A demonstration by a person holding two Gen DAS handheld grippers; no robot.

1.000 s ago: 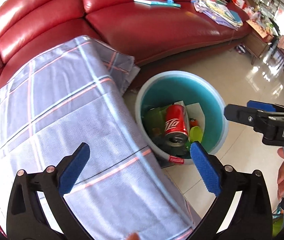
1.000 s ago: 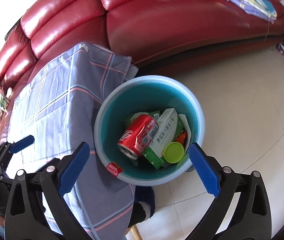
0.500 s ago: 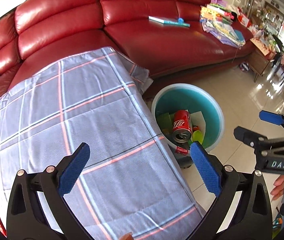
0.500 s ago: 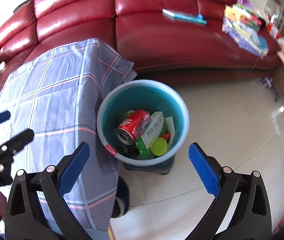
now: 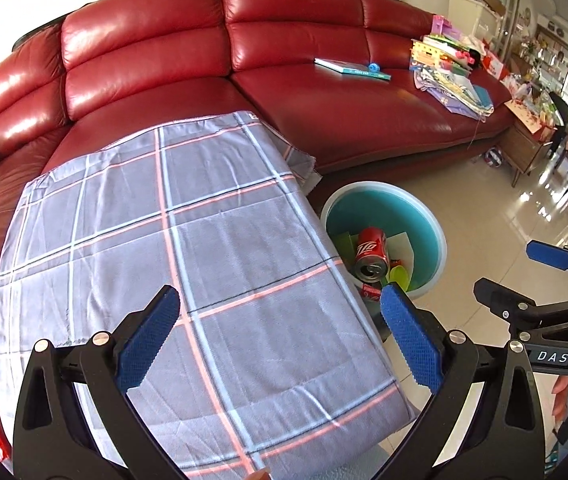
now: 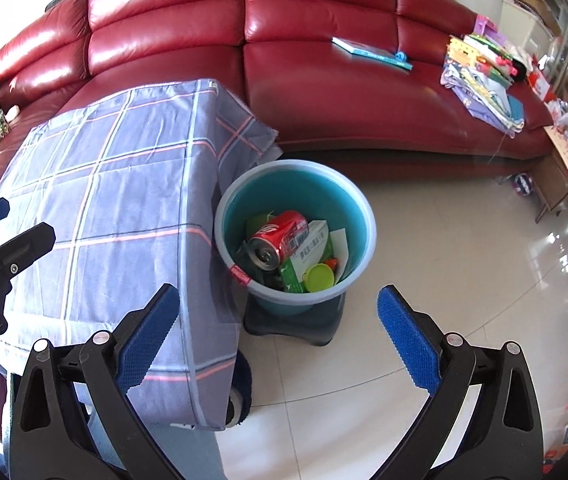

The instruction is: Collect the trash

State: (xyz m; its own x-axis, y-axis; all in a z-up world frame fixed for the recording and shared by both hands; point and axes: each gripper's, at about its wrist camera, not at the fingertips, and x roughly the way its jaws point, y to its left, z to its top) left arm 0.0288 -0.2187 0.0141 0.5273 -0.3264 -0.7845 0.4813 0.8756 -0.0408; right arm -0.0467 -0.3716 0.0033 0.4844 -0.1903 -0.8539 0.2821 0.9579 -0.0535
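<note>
A teal bin [image 6: 356, 200] [image 5: 428, 216] stands on the floor beside the cloth-covered table. It holds a red soda can [image 6: 279, 234] [image 5: 371, 252], a green-and-white carton [image 6: 308, 256], a green lid [image 6: 319, 278] and white paper. My left gripper [image 5: 279, 340] is open and empty above the table's near end. My right gripper [image 6: 279, 334] is open and empty, above the floor in front of the bin. Each gripper shows at the edge of the other's view.
A grey plaid cloth [image 5: 163, 240] covers the table. A red leather sofa [image 5: 324, 92] runs behind, with a book [image 5: 352, 69] and a pile of papers and toys [image 5: 452, 72]. Glossy tile floor [image 6: 464, 300] lies to the right. The bin sits on a dark base [image 6: 292, 326].
Both grippers have pulled back and up from the bin, which now looks smaller and farther. Both stay open and empty.
</note>
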